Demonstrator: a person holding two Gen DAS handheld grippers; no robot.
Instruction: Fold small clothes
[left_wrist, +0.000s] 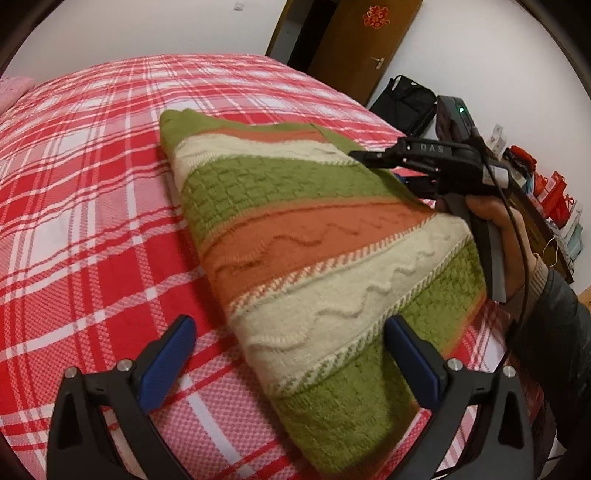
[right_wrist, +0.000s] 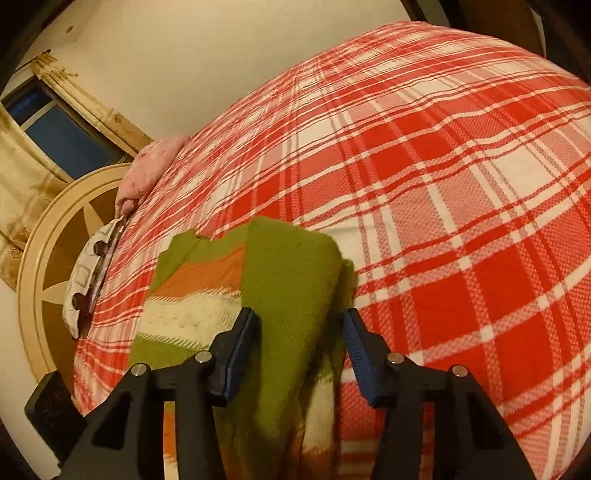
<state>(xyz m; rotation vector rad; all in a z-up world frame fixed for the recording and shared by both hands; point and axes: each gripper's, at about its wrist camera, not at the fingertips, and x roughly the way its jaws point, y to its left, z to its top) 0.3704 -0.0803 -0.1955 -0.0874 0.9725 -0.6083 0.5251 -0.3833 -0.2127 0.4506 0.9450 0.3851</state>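
From the left wrist, we see a folded knitted sweater (left_wrist: 325, 251) banded in green, orange and cream, cable-patterned, lying on the red-and-white plaid bedspread (left_wrist: 92, 184). Our left gripper (left_wrist: 291, 354) stands wide open, its blue pads astride the sweater's near corner without pressing it. From the right wrist, our right gripper (right_wrist: 301, 343) is partly open over a plain green fold of the sweater (right_wrist: 280, 273); neither pad clamps the cloth.
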